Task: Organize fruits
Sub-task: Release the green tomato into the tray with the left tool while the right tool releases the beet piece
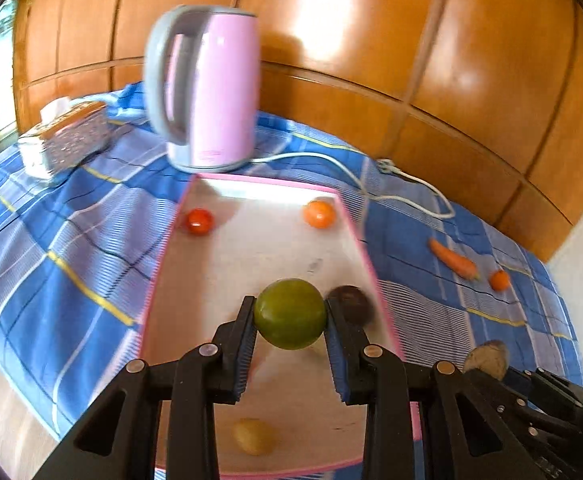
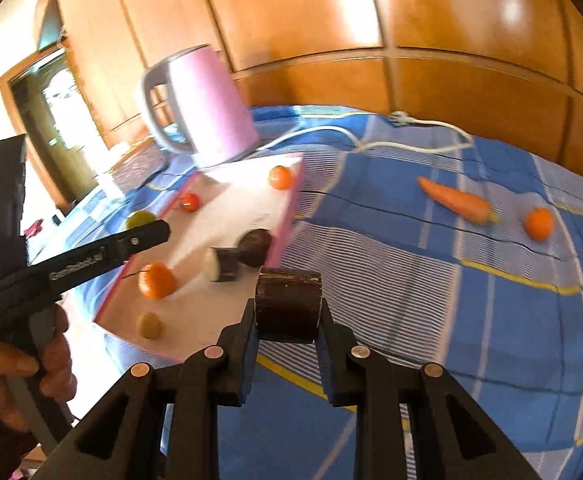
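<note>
My left gripper (image 1: 290,314) is shut on a green round fruit (image 1: 290,314) and holds it above the pink-rimmed white tray (image 1: 251,248). In the tray lie a red tomato (image 1: 199,221), an orange fruit (image 1: 320,213), a dark purple fruit (image 1: 351,304) and a small yellow fruit (image 1: 254,436). My right gripper (image 2: 288,312) is shut on a dark brown cylindrical piece (image 2: 288,306), held above the cloth just right of the tray (image 2: 227,216). A similar piece (image 2: 222,264) lies in the tray. A carrot (image 2: 457,201) and an orange (image 2: 538,223) lie on the cloth to the right.
A pink kettle (image 1: 211,92) stands behind the tray, its white cord (image 1: 391,184) trailing right. A tissue box (image 1: 67,136) sits at far left. A blue checked cloth (image 2: 451,300) covers the surface. A wooden panelled wall (image 1: 411,40) runs behind.
</note>
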`<state>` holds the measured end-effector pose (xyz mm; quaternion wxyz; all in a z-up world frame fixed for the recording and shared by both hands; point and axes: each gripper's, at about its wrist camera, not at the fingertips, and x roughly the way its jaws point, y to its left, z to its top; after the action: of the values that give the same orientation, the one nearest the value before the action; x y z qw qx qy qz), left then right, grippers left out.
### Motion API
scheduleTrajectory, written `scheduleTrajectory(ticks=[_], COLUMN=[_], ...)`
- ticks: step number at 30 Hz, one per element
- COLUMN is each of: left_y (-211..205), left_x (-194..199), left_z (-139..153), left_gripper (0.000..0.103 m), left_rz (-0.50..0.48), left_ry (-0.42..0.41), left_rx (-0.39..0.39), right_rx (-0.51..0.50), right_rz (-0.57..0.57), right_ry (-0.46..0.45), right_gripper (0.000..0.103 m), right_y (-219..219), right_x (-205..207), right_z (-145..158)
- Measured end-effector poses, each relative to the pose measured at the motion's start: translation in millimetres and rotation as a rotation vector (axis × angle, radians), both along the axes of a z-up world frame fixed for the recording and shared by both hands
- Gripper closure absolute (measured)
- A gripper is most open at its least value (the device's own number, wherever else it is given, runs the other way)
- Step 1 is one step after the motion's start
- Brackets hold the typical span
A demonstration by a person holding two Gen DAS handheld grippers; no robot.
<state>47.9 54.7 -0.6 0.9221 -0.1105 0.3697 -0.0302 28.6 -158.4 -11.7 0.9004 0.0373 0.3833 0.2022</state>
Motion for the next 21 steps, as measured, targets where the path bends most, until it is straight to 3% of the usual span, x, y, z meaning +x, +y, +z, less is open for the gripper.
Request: scheduleTrajectory(ticks=[7, 21], left_y=[16, 25], left_x=[8, 24], left_z=[-2, -3], left_gripper=[0.070, 0.070], left_rz=[0.028, 0.055], left_ry=[0.003, 0.007], left_rx=[0.001, 0.005], right_rx=[-0.003, -0.015], right_rz=[0.094, 0.156], right_ry=[-0.003, 0.010], right_gripper=[0.077, 0.077], right_y=[40, 84], right_x=[17, 34], right_z=[6, 4])
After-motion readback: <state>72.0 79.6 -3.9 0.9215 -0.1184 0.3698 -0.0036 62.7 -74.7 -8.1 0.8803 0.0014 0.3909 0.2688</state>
